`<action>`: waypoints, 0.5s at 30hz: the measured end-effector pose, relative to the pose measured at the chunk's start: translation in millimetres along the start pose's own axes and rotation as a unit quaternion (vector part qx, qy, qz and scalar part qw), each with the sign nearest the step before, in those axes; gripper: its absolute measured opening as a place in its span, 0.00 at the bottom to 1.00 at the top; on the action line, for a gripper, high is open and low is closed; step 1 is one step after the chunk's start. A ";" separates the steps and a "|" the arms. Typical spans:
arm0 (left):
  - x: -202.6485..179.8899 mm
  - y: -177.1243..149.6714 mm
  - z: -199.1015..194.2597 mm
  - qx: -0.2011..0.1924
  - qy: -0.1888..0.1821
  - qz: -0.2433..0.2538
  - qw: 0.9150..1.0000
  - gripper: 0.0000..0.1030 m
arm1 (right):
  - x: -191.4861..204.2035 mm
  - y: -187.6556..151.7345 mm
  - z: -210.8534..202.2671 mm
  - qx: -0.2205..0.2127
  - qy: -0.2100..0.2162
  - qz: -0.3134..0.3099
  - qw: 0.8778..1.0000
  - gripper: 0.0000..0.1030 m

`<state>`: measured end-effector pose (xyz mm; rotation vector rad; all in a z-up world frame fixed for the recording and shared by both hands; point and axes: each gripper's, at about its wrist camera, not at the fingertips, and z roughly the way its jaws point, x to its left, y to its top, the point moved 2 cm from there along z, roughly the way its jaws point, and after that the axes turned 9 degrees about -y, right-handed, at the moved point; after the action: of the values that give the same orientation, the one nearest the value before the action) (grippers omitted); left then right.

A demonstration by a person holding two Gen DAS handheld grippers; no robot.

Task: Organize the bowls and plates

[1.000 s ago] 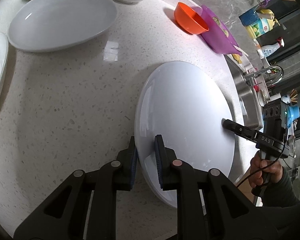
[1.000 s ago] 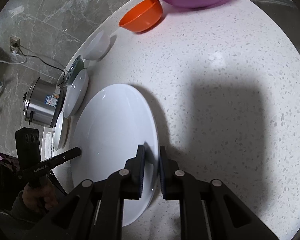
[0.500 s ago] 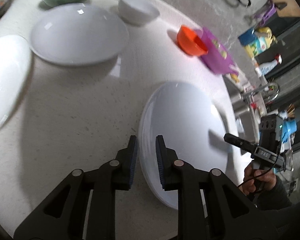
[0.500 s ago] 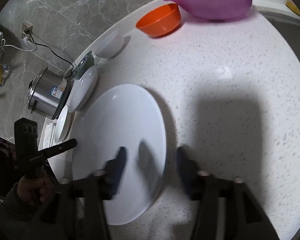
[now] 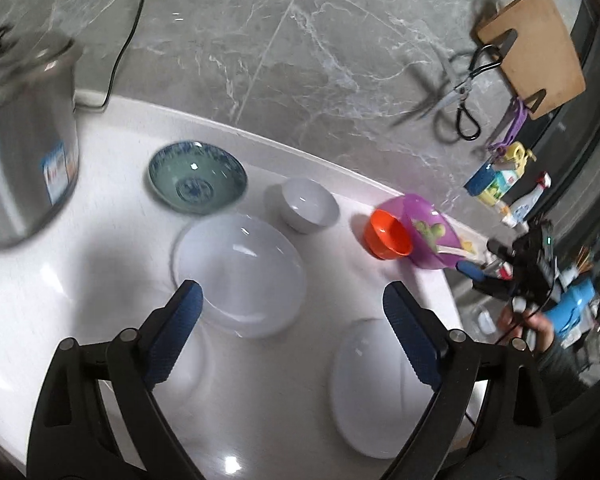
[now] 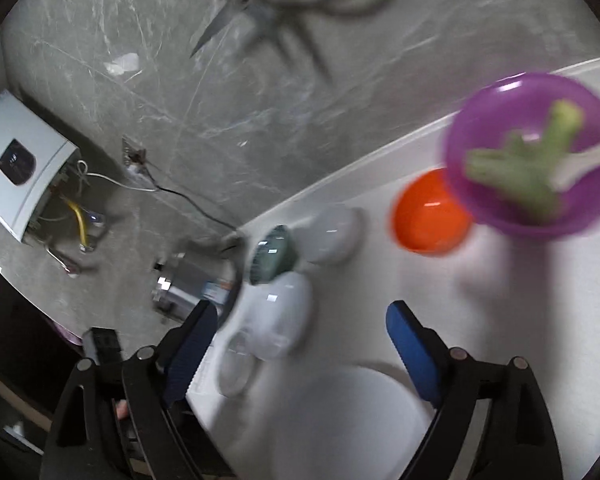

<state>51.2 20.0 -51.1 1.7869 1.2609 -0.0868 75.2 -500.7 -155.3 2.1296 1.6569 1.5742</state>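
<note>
While the large white plate [image 5: 374, 390] is lying flat near the front edge of the white counter [image 5: 112, 288], nothing is being held by either gripper. The jaws of the left gripper [image 5: 294, 328] are being opened wide above the counter, with nothing between the blue pads. The jaws of the right gripper [image 6: 300, 344] are likewise being spread, empty, above the same plate [image 6: 340, 420]. A second white plate [image 5: 240, 276] is seen lying further back, well apart from the first. Behind it, a blue-green bowl [image 5: 198, 182] and a small white bowl [image 5: 310, 210] are standing side by side. An orange bowl [image 5: 388, 240] is being touched by a purple bowl [image 5: 430, 236] holding greens. A steel pot [image 5: 24, 140] is standing at the left.
</note>
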 end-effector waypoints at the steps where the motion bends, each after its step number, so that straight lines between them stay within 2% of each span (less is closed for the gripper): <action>1: 9.0 10.9 3.9 0.007 -0.005 0.002 1.000 0.89 | 6.3 1.1 12.1 0.008 0.005 0.008 1.000 0.88; 4: 42.2 42.4 20.5 0.043 -0.032 0.008 0.999 0.90 | 24.8 -2.8 54.7 0.029 0.021 0.052 0.998 0.88; 7: 81.2 57.0 48.8 0.101 -0.041 0.005 0.994 0.99 | 33.5 -11.4 86.2 0.038 0.033 0.097 0.994 0.88; 10: 116.4 61.0 78.3 0.169 -0.049 -0.018 0.984 0.99 | 33.0 -23.2 127.0 0.062 -0.001 0.121 0.991 0.88; 12: 131.4 61.2 90.4 0.188 -0.055 -0.028 0.980 0.99 | 28.7 -31.9 151.0 0.085 -0.017 0.141 0.986 0.88; 15: 141.8 66.9 103.4 0.192 -0.061 -0.026 0.979 1.00 | 23.4 -41.6 175.8 0.106 -0.037 0.161 0.981 0.88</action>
<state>213.4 44.5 -142.5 2.0377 1.2620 -0.4916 166.2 -373.6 -248.7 2.6448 1.5841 1.4160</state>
